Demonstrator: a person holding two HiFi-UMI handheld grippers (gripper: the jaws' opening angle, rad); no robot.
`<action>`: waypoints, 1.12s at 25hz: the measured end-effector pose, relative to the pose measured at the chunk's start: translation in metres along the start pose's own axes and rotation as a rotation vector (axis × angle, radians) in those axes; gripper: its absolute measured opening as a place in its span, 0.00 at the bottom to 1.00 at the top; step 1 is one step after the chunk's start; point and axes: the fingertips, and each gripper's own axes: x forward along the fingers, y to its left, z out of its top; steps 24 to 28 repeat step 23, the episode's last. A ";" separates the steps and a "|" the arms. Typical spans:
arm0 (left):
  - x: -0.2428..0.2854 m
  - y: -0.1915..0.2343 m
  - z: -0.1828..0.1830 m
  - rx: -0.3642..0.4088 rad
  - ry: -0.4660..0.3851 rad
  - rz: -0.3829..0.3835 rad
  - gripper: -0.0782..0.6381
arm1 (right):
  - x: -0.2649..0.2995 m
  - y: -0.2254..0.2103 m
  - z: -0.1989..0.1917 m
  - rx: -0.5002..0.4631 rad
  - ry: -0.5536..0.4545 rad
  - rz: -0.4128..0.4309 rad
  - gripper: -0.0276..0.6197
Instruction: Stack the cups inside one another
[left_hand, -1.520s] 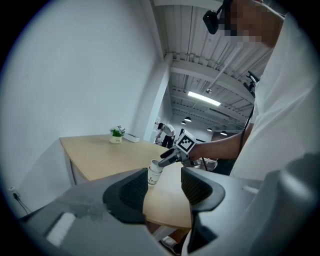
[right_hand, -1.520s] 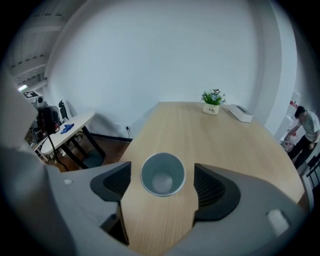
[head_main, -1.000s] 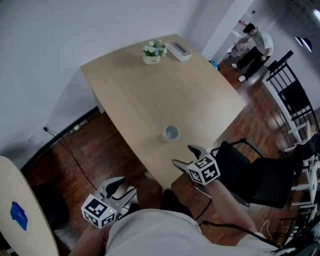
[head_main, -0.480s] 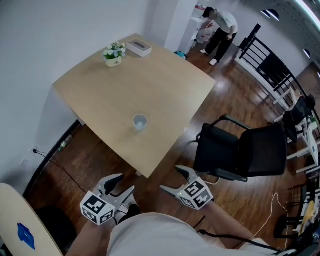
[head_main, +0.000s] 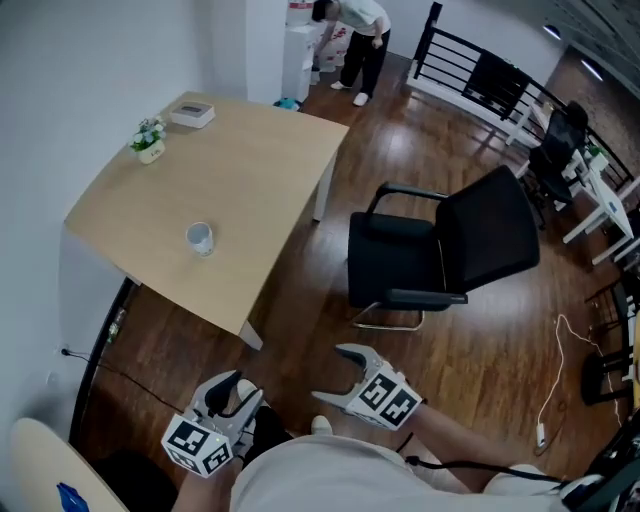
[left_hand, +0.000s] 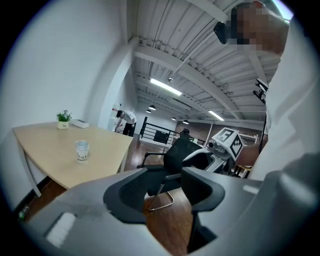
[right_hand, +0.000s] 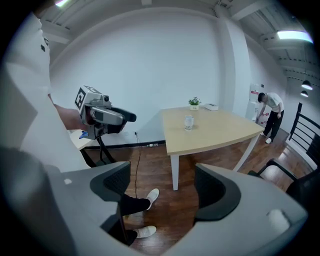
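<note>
Cup: upright on the wooden table, left of frame, well apart from both grippers.
Left gripper: lower left, jaws apart, holding nothing.
Right gripper: lower centre, jaws wide, holding nothing.

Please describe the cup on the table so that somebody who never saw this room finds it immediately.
Find the light wooden table beside the white wall. The cup stands alone on its near half, apart from the small flower pot and the flat white box at the far end. It alone is a pale, open-topped vessel.
</note>
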 end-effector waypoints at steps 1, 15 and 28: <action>0.002 -0.011 -0.007 -0.001 0.010 -0.004 0.42 | -0.007 0.004 -0.007 -0.001 -0.002 0.002 0.65; 0.007 -0.086 -0.033 0.038 0.037 0.000 0.42 | -0.054 0.031 -0.052 -0.014 -0.038 0.002 0.65; 0.044 -0.095 -0.020 0.088 0.033 -0.099 0.42 | -0.079 -0.002 -0.064 0.041 -0.042 -0.101 0.65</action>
